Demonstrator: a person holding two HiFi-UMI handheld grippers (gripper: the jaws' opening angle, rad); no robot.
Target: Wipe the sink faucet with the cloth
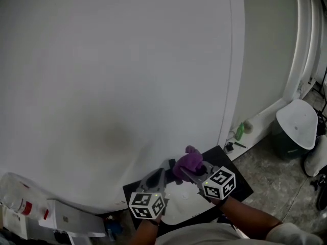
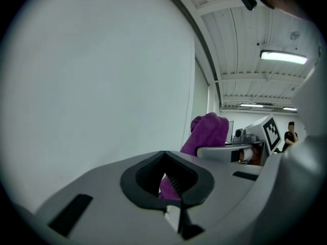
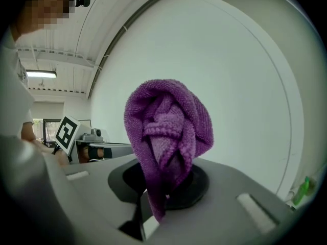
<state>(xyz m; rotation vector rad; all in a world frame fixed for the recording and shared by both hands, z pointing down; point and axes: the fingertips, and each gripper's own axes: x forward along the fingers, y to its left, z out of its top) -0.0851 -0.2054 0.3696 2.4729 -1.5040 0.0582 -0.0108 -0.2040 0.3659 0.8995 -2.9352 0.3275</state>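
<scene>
- A plain white wall [image 1: 112, 75] fills most of the head view, and both gripper views show it behind the jaws.
- Grey stone floor [image 1: 276, 172] runs along the foot of the wall at the right.
- A dark bin with a white lid [image 1: 296, 124] stands on that floor, near the wall's base and well apart from the grippers.
- A black countertop [image 1: 240, 185] lies low in the middle, with a white basin [image 1: 181, 208] set in it right under the two grippers.
- The right gripper [image 1: 189, 170] [image 3: 166, 182] points up and to the left toward the wall. Its jaws are clamped on the purple cloth [image 1: 190, 161] [image 3: 168, 131], which bunches up out of them in a rounded wad above the basin.
- The left gripper [image 1: 167, 168] [image 2: 166, 182] sits just beside it, tips against the left side of the cloth [image 2: 207, 131]. Its jaws are drawn in to a narrow slit, and purple fabric fills that slit between the ribbed pads.
- Each gripper's marker cube shows in the other's view.
- A small green bottle [image 1: 239, 131] [image 3: 304, 190] stands at the foot of the wall, between the countertop and the bin.
</scene>
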